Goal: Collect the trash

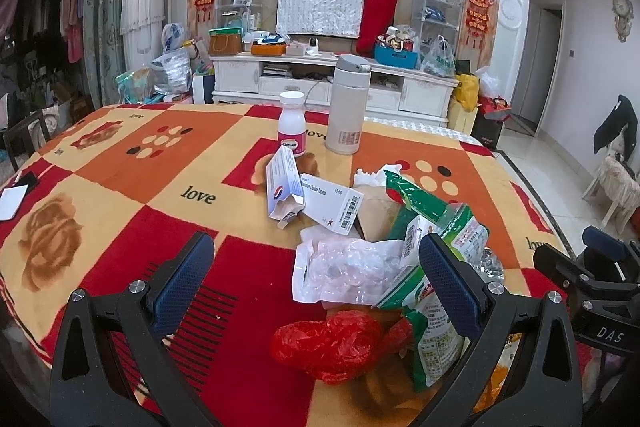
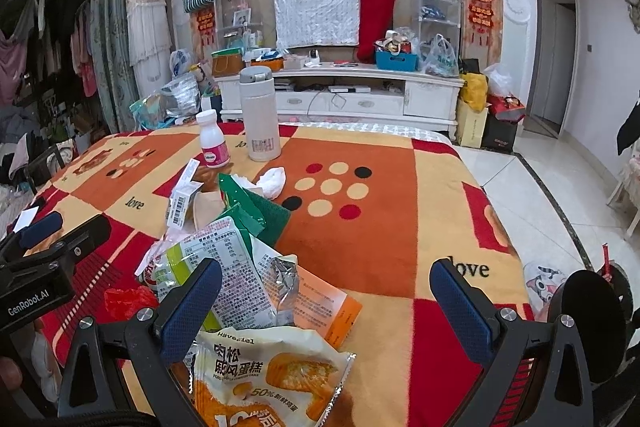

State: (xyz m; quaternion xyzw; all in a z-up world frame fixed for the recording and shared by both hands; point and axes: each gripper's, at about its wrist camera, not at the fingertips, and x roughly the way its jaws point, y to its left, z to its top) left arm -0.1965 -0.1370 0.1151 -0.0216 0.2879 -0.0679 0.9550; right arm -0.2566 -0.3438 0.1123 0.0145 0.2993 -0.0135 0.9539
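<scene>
A heap of trash lies on the patterned tablecloth [image 1: 120, 163]. In the left wrist view I see a crumpled red plastic bag [image 1: 328, 347], a clear blister pack [image 1: 348, 271], green snack wrappers [image 1: 436, 223] and two white medicine boxes [image 1: 316, 199]. My left gripper [image 1: 316, 287] hovers open above the blister pack and red bag. In the right wrist view a yellow cake wrapper [image 2: 272, 375] lies between the fingers of my open right gripper [image 2: 326, 311], with a printed wrapper [image 2: 228, 279], an orange leaflet [image 2: 332, 307] and a white tissue [image 2: 272, 181] beyond.
A white thermos [image 1: 347, 105] and a pink-labelled pill bottle [image 1: 292, 125] stand at the table's far side. A phone and white card [image 1: 12, 197] lie at the left edge. A white TV cabinet [image 1: 332, 83] stands behind; tiled floor and a chair [image 1: 616, 179] are to the right.
</scene>
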